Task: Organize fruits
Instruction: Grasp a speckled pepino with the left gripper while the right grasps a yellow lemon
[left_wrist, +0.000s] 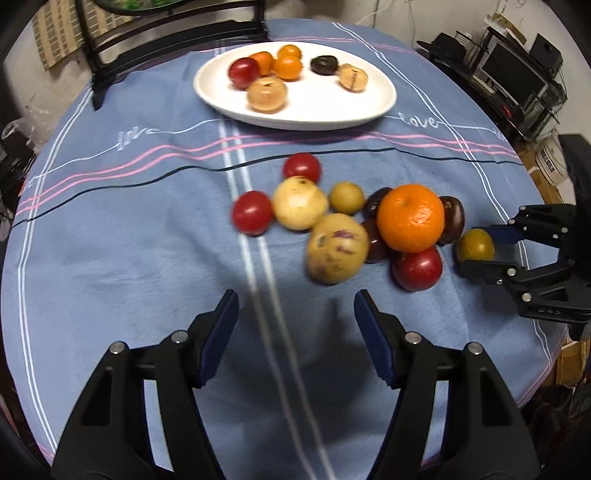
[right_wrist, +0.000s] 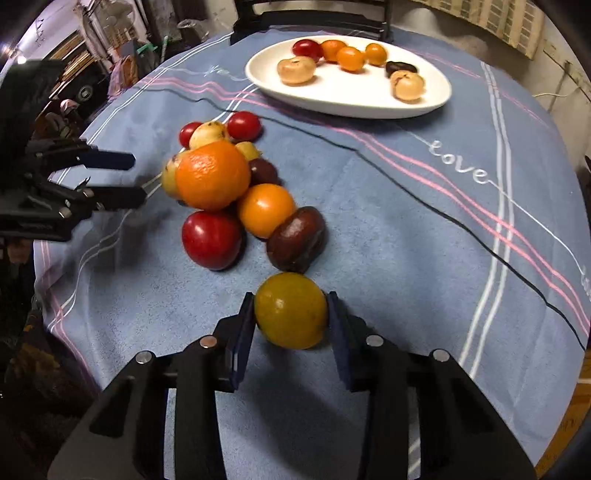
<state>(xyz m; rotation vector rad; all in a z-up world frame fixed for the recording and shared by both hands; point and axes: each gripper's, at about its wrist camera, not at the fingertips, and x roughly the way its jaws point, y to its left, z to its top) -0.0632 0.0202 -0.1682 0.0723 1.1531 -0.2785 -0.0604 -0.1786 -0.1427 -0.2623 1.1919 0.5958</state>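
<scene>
A pile of loose fruit lies on the blue tablecloth (left_wrist: 110, 240): a large orange (left_wrist: 410, 218) (right_wrist: 212, 175), red fruits (left_wrist: 417, 267) (right_wrist: 211, 239), a pale speckled fruit (left_wrist: 337, 248), a dark brown one (right_wrist: 296, 239) and others. At the pile's near right edge sits a yellow-green fruit (right_wrist: 291, 311) (left_wrist: 475, 245), resting on the cloth with my right gripper (right_wrist: 291, 299) (left_wrist: 474, 248) shut on it, both pads against its sides. My left gripper (left_wrist: 295, 299) (right_wrist: 138, 179) stands open over bare cloth just short of the speckled fruit, holding nothing.
A white oval plate (left_wrist: 332, 118) (right_wrist: 351, 107) at the far side holds several fruits: orange, red, tan and one dark. Behind it stands a black chair (left_wrist: 166, 40). Shelves with boxes and equipment (left_wrist: 517, 74) crowd the room beyond the round table's right edge.
</scene>
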